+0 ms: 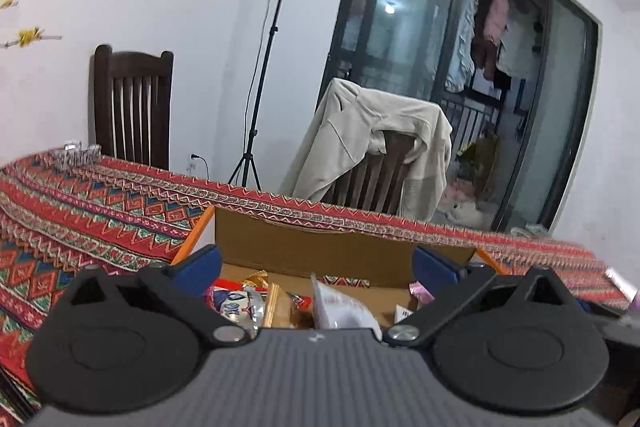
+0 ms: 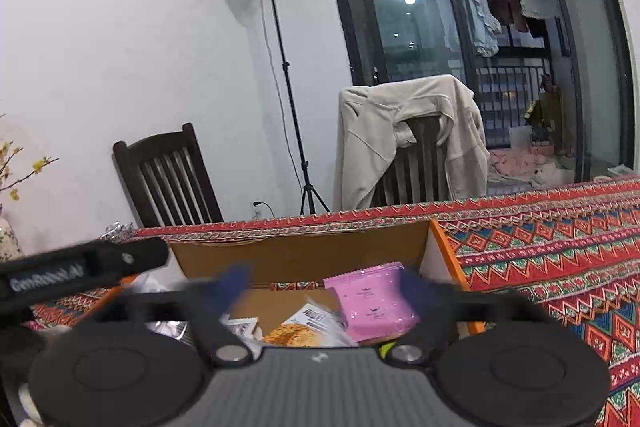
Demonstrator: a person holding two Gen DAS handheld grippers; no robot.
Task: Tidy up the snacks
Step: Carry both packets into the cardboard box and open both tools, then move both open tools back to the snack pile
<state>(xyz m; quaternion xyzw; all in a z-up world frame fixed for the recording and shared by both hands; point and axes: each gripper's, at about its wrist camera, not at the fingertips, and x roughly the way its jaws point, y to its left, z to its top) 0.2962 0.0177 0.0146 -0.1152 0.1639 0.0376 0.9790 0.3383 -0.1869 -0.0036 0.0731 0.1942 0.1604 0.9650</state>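
Observation:
An open cardboard box (image 1: 320, 239) (image 2: 300, 255) stands on the patterned tablecloth (image 1: 100, 211) with several snack packets inside. In the left wrist view I see a red and blue packet (image 1: 236, 301), a white packet (image 1: 340, 307) and a pink corner (image 1: 420, 291). My left gripper (image 1: 320, 263) hangs open over the box with nothing between its blue fingers (image 1: 208, 263). In the right wrist view a pink packet (image 2: 372, 303) leans in the box beside a packet with a food picture (image 2: 308, 327). My right gripper (image 2: 326, 285) is open, its fingers blurred and apart from the packets.
The left gripper's black body (image 2: 80, 267) shows at the left of the right wrist view. Behind the table stand a dark wooden chair (image 1: 132, 107), a chair draped with a beige jacket (image 1: 372, 147), a light stand (image 1: 260, 67) and a glass balcony door (image 1: 460, 47).

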